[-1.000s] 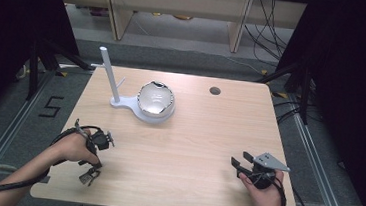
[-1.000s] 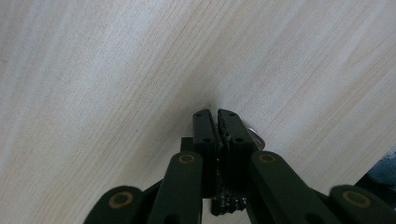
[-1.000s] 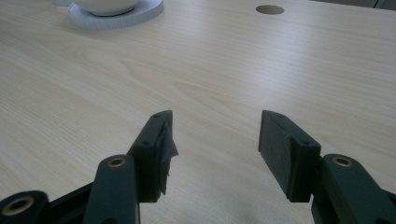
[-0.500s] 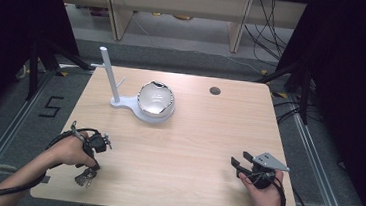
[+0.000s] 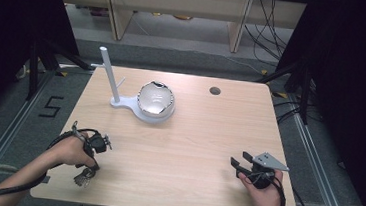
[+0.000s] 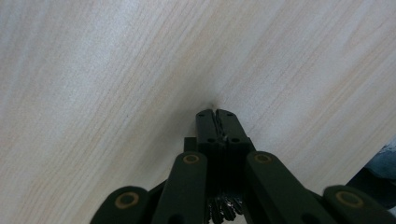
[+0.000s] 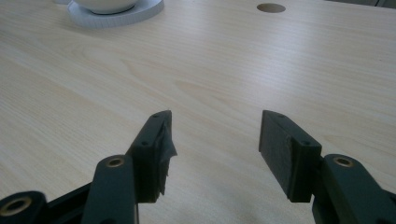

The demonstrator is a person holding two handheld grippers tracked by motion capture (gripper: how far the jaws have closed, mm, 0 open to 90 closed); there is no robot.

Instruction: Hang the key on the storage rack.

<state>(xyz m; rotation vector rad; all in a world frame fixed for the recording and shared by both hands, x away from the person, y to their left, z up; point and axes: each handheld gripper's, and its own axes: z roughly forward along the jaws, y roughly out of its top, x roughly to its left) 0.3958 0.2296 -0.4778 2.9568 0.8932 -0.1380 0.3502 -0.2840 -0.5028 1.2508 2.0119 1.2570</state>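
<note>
Wooden table [image 5: 187,148] carries a white bowl stand [image 5: 155,102] toward its far-left corner, nearer the closed left gripper [image 6: 217,122] than the spread-jawed right gripper [image 7: 212,147].

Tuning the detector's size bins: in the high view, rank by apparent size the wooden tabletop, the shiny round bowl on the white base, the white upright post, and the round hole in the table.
1. Light wooden tabletop
2. Shiny round bowl
3. White upright post
4. Small round hole
</note>
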